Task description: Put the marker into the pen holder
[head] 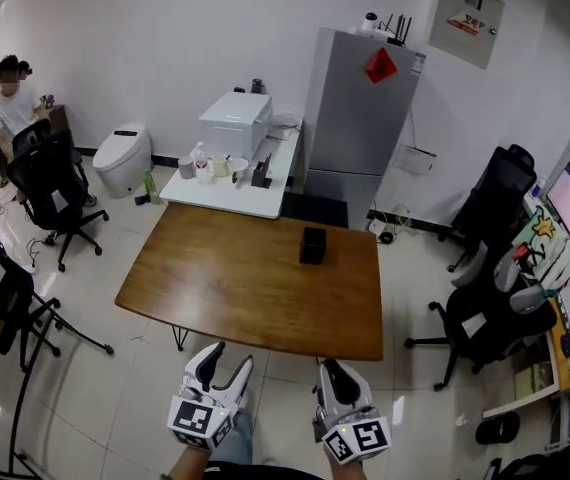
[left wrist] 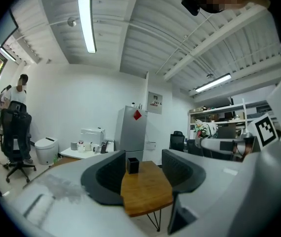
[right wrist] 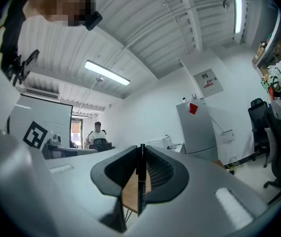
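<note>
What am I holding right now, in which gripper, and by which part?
The right gripper is shut on the marker, pinched along its slim barrel, which lies lengthwise between the jaws. The left gripper is open and empty.

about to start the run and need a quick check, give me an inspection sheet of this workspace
surface: wooden table, bare apart from the pen holder
job's things: black pen holder stands near the table's far edge; marker sits in the right gripper
clutter: nothing seen on the wooden table; bottles and cups on the white side table behind it
grippers: left gripper open and empty; right gripper shut on the marker
cables: what looks like a loose cable on the floor by the fridge
surroundings: office chairs on both sides; seated person far left
</note>
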